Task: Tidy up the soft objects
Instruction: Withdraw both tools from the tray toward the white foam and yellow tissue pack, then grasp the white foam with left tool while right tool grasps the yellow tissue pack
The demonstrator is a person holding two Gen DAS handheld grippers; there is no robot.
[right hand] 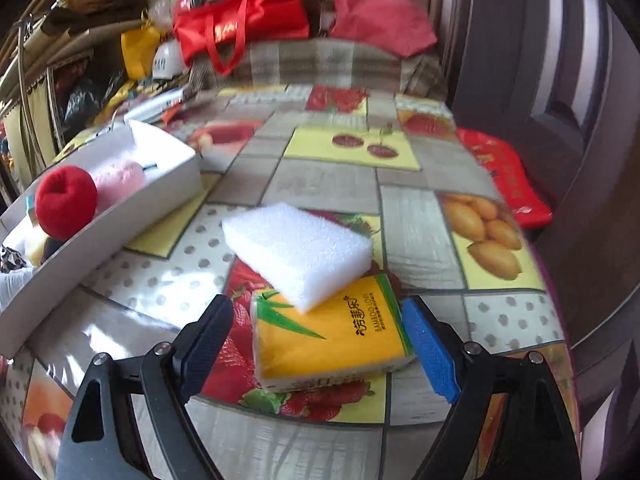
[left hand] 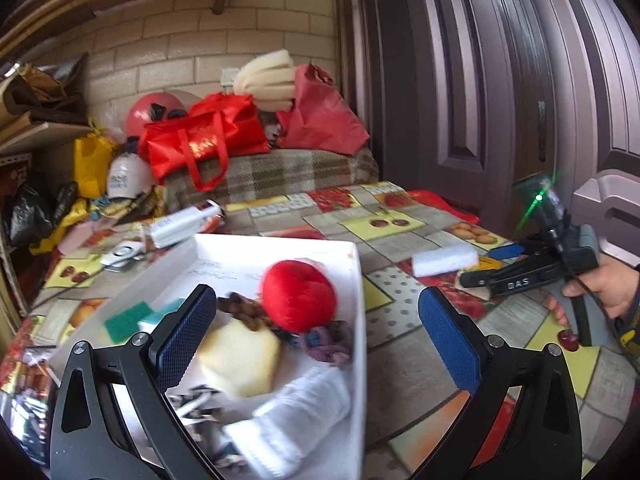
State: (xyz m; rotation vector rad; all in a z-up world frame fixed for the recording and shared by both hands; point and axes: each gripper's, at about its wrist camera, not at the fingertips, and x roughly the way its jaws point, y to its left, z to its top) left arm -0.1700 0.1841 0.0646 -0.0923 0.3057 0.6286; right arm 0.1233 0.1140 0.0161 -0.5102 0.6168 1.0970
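We start at the right gripper (right hand: 320, 344), whose jaws stand wide and hold nothing. Between them, in the lower middle of the right wrist view, lies the yellow tissue pack (right hand: 328, 336): the blue pad at lower right sits just beside its right edge, while the dark pad at lower left stands a little apart from its left edge. The pack lies flat on the tabletop (right hand: 328, 180), its long axis running up the frame along the line of the fingers, so we judge the jaws would close across its short width. Beyond it, resting on the pack's far end and tilted up toward the left, is the white foam block (right hand: 296, 252), its long axis running across the frame from left to lower right. Further out, at the left edge of the frame, stands the white tray (right hand: 168, 184) with the red ball (right hand: 66, 202) in it.

Our left gripper (left hand: 316, 332) is also wide and empty, hovering over the near part of that tray, well apart from the pack. The right hand is clearly the nearer one.
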